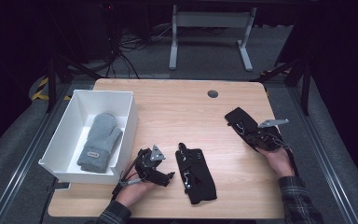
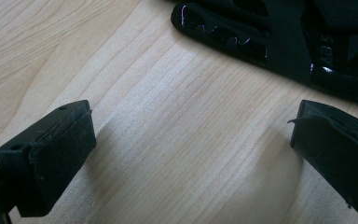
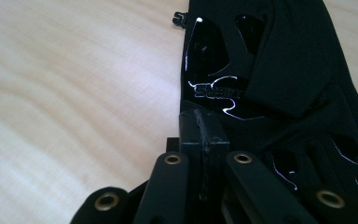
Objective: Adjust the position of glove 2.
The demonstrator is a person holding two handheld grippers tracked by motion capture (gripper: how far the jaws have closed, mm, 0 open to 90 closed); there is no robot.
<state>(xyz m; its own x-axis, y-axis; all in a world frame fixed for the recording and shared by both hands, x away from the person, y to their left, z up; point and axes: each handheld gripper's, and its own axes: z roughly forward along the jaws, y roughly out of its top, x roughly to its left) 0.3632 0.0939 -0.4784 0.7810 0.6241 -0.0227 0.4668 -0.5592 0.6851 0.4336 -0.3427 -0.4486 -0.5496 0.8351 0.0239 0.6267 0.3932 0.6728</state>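
Here, one black glove [image 1: 244,125] lies at the right of the table [image 1: 182,105], and the right gripper [image 1: 254,138] sits at its near end with its jaws pressed together; in the right gripper view the glove [image 3: 284,79] spreads just beyond and beside the closed tips, though whether fabric is pinched between them cannot be told. A second black glove [image 1: 196,172] lies flat near the front middle of the table. The left gripper [image 1: 170,176] rests just beside it, jaws wide with bare wood between them, the glove [image 2: 279,42] lying ahead of them untouched. At the left edge stands a white box [image 1: 128,123] with a grey mitten [image 1: 99,142] inside.
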